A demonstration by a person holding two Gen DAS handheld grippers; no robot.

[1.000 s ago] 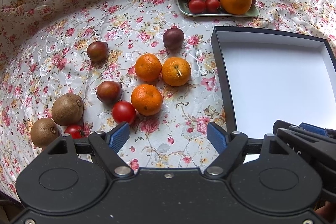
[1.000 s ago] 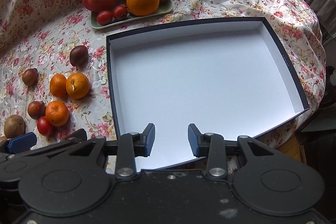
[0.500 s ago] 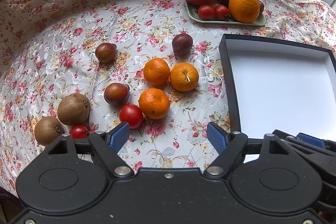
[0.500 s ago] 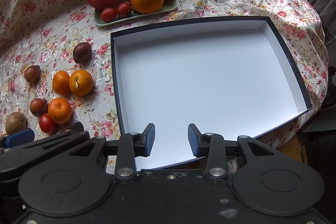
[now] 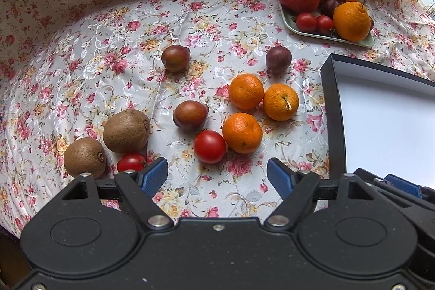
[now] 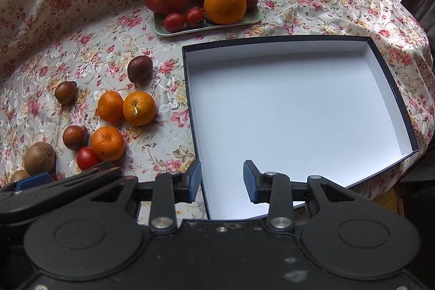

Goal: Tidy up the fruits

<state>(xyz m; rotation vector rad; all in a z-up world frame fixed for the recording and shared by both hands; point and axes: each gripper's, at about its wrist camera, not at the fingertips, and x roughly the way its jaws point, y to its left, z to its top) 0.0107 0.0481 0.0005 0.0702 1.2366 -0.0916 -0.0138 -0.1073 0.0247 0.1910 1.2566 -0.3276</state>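
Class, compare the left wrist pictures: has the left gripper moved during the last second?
Yes. The left gripper has swung leftward, away from the box, which slid toward the right edge while the kiwis came further into view.

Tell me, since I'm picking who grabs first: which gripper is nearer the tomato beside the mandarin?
Left. The left gripper hangs open just short of the tomato; the right gripper hovers open over the box, farther off.

Loose round fruits (image 5: 242, 132) are lying on the flowered tablecloth (image 5: 108, 26) at nine o'clock of the shallow white-lined box (image 6: 293, 105); a pale green fruit tray (image 6: 252, 15) is sitting at eleven.
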